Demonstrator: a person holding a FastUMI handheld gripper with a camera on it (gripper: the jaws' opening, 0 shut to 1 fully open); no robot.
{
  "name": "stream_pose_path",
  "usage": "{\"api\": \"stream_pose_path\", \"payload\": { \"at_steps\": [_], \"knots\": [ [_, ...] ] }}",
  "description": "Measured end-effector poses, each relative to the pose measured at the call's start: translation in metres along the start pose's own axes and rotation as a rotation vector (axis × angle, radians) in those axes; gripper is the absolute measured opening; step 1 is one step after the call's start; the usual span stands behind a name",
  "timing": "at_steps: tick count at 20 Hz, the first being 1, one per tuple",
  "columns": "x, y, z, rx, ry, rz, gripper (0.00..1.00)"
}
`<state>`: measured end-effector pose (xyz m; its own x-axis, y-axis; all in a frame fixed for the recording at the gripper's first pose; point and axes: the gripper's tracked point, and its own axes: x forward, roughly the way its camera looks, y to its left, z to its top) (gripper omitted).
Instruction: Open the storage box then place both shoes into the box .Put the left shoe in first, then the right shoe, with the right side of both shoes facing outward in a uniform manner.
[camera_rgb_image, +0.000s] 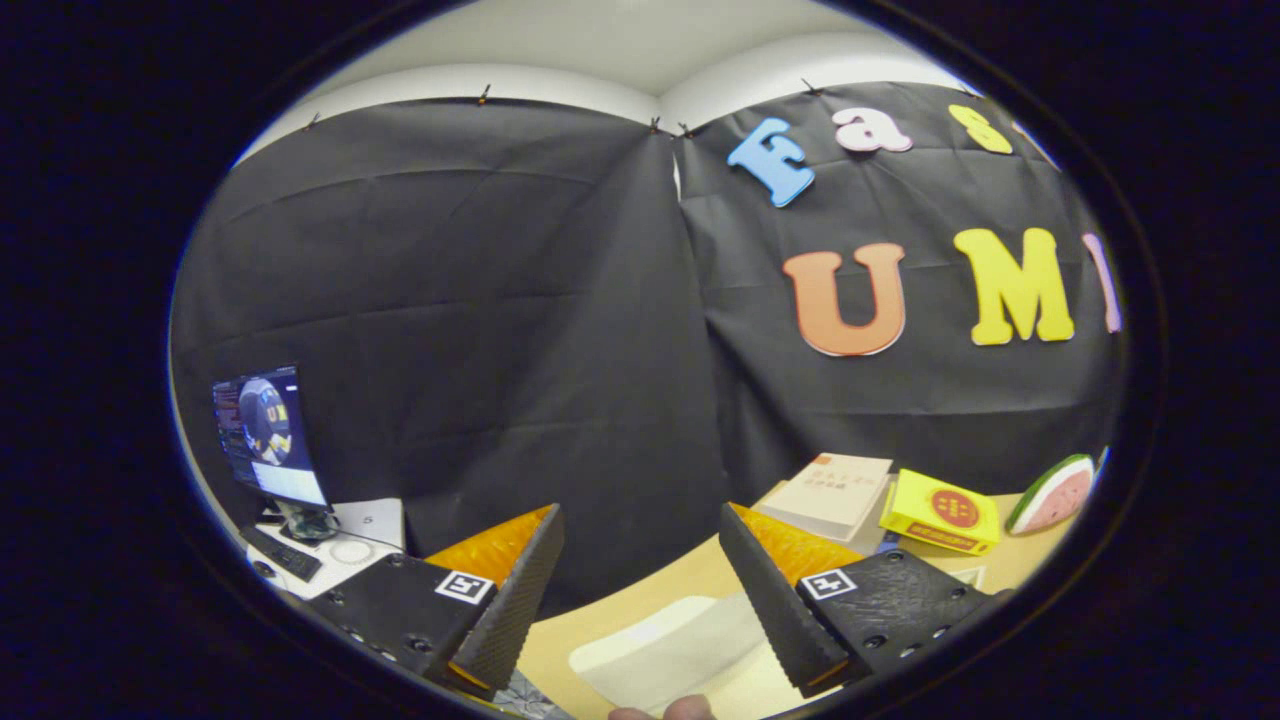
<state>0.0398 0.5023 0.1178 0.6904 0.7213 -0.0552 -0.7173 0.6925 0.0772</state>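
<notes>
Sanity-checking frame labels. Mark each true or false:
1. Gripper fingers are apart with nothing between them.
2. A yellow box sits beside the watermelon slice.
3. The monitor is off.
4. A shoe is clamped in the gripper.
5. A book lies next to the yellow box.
1. True. The gripper is open, with only table and wall behind the gap.
2. True. The yellow box is just left of the watermelon slice.
3. False. The monitor is lit and showing an image.
4. False. The fingers hold nothing.
5. True. The book lies beside the yellow box, beyond the right finger.
</notes>
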Motion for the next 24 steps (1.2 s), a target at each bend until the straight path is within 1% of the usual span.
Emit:
{"api": "stream_pose_path", "payload": {
  "at_steps": [4, 8, 12, 15, 17, 20, 22, 24],
  "knots": [
    [-0.061, -0.066, 0.003, -0.030, -0.051, -0.136, 0.95],
    [-0.144, -0.165, -0.008, -0.022, -0.059, -0.300, 0.97],
    [-0.238, -0.281, -0.036, -0.027, -0.012, -0.493, 0.96],
    [-0.294, -0.347, -0.066, -0.034, 0.058, -0.609, 0.95],
    [-0.316, -0.377, -0.098, -0.010, 0.142, -0.657, 0.95],
    [-0.329, -0.408, -0.149, 0.065, 0.265, -0.698, 0.95],
    [-0.334, -0.421, -0.182, 0.125, 0.349, -0.719, 0.96],
    [-0.331, -0.428, -0.213, 0.183, 0.439, -0.718, 0.96]
  ]
}}
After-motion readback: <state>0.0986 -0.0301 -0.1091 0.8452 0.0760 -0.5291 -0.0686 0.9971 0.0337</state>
